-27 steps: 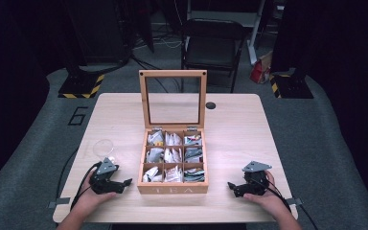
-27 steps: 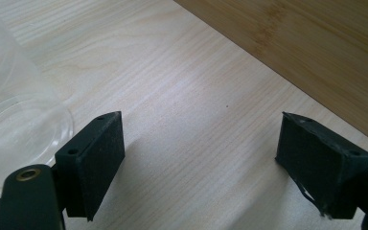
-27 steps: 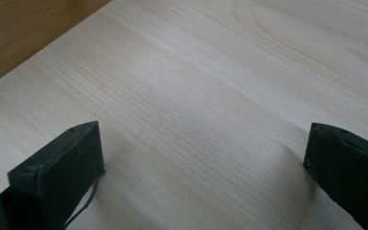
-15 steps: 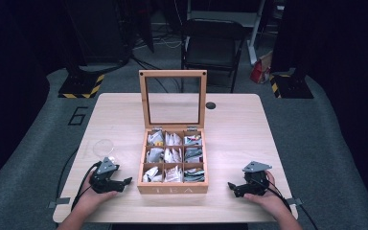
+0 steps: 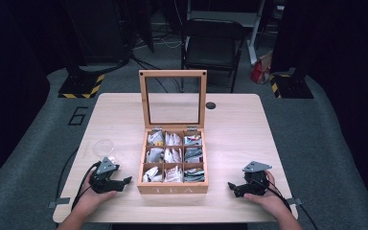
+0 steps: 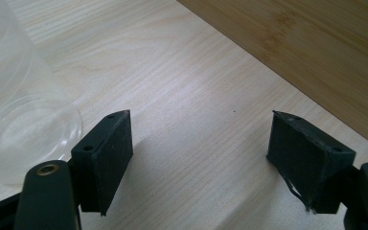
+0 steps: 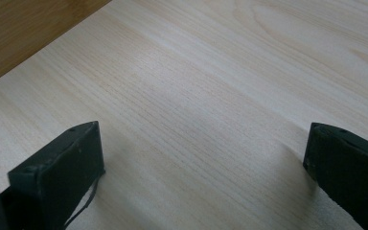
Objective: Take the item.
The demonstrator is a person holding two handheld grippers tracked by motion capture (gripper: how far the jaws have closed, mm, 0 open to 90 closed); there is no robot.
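Now, line by line:

Table: a pale wood table (image 5: 239, 124) carries everything; its near edge is where the person's forearms come in.

Tea box: a wooden tea box (image 5: 172, 188) stands at the table's middle, toward the near side, with its glass-paned lid (image 5: 172, 98) upright at the far edge. Nine compartments in three rows hold paper tea bags (image 5: 173, 154). The word TEA shows on its near wall.

Left gripper: the left gripper (image 5: 122, 182) rests low on the table just left of the box's near left corner, pointing right at it, held in the person's left hand (image 5: 93, 199). In the left gripper view (image 6: 199, 143) the jaws stand wide apart with bare tabletop between them and nothing gripped; the box's wall runs across the upper right of that view.

Plastic cup: a clear plastic cup (image 5: 104, 146) sits on the table left of the box, just beyond the left gripper; it shows beside the left jaw (image 6: 14, 110) without touching it, as far as can be told.

Right gripper: the right gripper (image 5: 233, 187) lies near the table's near right part, right of the box and apart from it, pointing left, in the right hand (image 5: 263, 196). Its own view (image 7: 203, 163) shows the jaws spread wide over bare wood, holding nothing.
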